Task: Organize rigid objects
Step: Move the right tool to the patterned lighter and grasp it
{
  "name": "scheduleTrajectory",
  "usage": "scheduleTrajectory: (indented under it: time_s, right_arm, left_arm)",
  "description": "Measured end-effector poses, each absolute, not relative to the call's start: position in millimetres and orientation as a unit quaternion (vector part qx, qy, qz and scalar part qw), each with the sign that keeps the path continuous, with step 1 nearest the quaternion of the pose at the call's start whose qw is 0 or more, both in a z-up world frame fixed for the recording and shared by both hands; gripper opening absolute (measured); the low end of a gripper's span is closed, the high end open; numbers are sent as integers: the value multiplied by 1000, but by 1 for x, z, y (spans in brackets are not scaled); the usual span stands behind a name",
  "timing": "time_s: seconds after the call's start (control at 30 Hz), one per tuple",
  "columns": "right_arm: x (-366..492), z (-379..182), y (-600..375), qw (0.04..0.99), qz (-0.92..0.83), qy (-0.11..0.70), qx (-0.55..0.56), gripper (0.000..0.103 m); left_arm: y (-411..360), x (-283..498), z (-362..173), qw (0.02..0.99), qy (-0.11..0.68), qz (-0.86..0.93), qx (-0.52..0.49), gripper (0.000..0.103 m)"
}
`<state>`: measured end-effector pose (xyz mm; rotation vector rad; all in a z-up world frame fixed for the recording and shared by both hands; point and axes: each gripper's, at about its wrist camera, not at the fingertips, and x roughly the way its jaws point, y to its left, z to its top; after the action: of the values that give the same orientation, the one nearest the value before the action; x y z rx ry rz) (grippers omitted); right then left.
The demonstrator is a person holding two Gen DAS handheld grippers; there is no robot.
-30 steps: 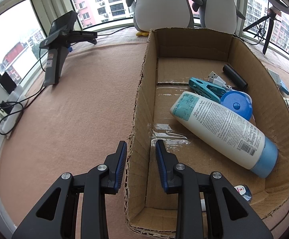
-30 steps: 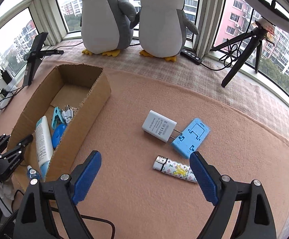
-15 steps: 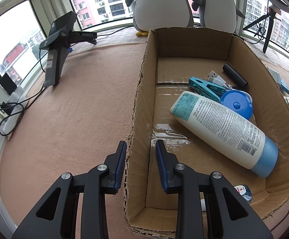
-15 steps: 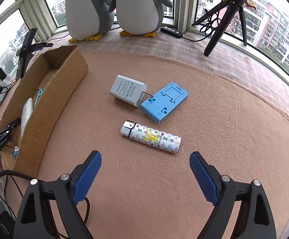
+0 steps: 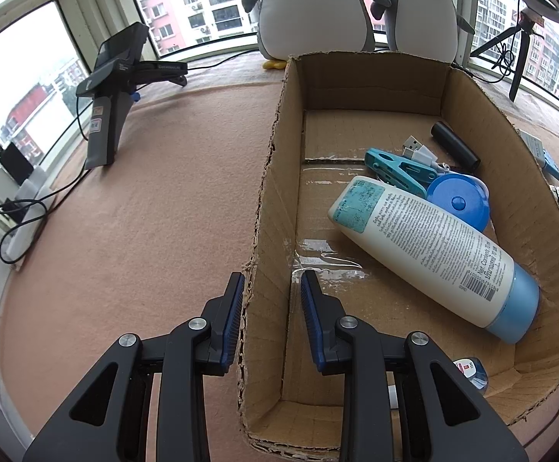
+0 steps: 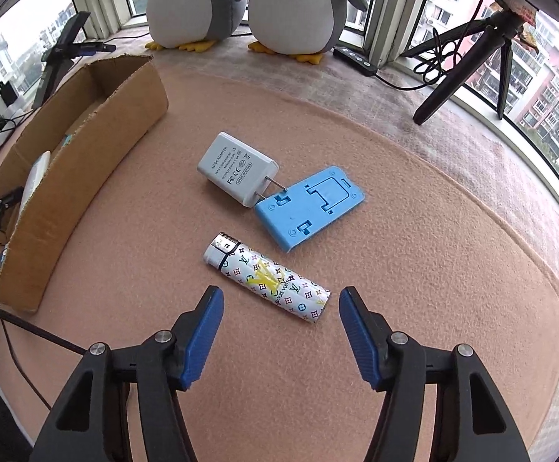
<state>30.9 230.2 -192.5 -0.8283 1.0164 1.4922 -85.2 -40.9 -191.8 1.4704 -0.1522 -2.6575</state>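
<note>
My left gripper (image 5: 269, 308) is clamped on the near long wall of the cardboard box (image 5: 267, 208), one blue pad outside and one inside the wall, jaws as tight as they go on the cardboard. Inside the box I see a white lotion bottle (image 5: 433, 250) with a pale blue cap lying on its side, a teal clip (image 5: 394, 171), a round blue disc-shaped item (image 5: 458, 200) tucked against the bottle, a white USB plug (image 5: 417, 150), and a black cylinder (image 5: 454, 144) near the far wall. My right gripper (image 6: 281, 319) hangs over the pink felt mat (image 6: 433, 269), jaws apart and just narrowed from wider; nothing is between the pads, and they touch nothing. Just beyond the fingertips lies the monogram-patterned lighter (image 6: 267, 277), flat on the mat, metal head toward the box. Farther on sits a white AC adapter (image 6: 237, 173) whose prongs touch the edge of a blue plastic phone stand (image 6: 310, 204), lying flat. All three are outside the box, which shows at left in the right wrist view. Two plush penguins (image 6: 241, 4) stand by the window.
</note>
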Motion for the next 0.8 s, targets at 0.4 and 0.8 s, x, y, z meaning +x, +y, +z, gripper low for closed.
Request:
scheduleTrajectory:
  time_s: [0.4, 0.8]
  right_arm:
    - [28, -207, 249, 515, 633, 442, -373, 59]
    - [12, -205, 244, 510, 626, 462, -366, 51]
  left_arm:
    - [-40, -85, -192, 51, -51, -873, 483, 27]
    - [-40, -85, -192, 51, -51, -873, 483, 27]
